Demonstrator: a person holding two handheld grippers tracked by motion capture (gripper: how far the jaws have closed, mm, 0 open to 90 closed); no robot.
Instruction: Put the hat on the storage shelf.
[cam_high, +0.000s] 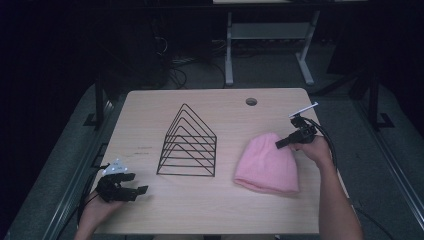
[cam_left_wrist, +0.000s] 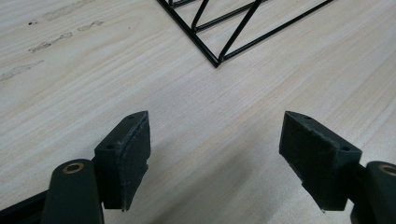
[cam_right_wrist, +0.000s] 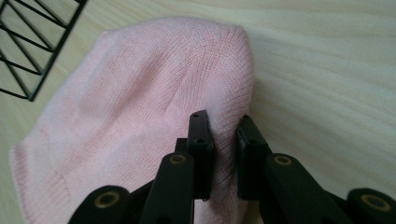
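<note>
A pink knit hat (cam_high: 267, 163) lies flat on the wooden table (cam_high: 150, 115), right of centre. My right gripper (cam_high: 278, 144) is at the hat's top right edge. In the right gripper view the pink knit hat (cam_right_wrist: 140, 116) has a fold of its fabric pinched between the two black jaws of my right gripper (cam_right_wrist: 223, 122), which is shut on it. A black wire rack (cam_high: 188, 143) shaped like a stack of triangles stands at the middle. My left gripper (cam_high: 138, 190) rests near the front left corner, open, with bare wood between its pads (cam_left_wrist: 132, 154).
The black wire rack's corner (cam_left_wrist: 215, 60) lies just ahead of my left gripper (cam_left_wrist: 215, 154). A round cable hole (cam_high: 251, 101) is near the table's far edge. Dark floor, cables and another desk's legs (cam_high: 229, 50) lie beyond.
</note>
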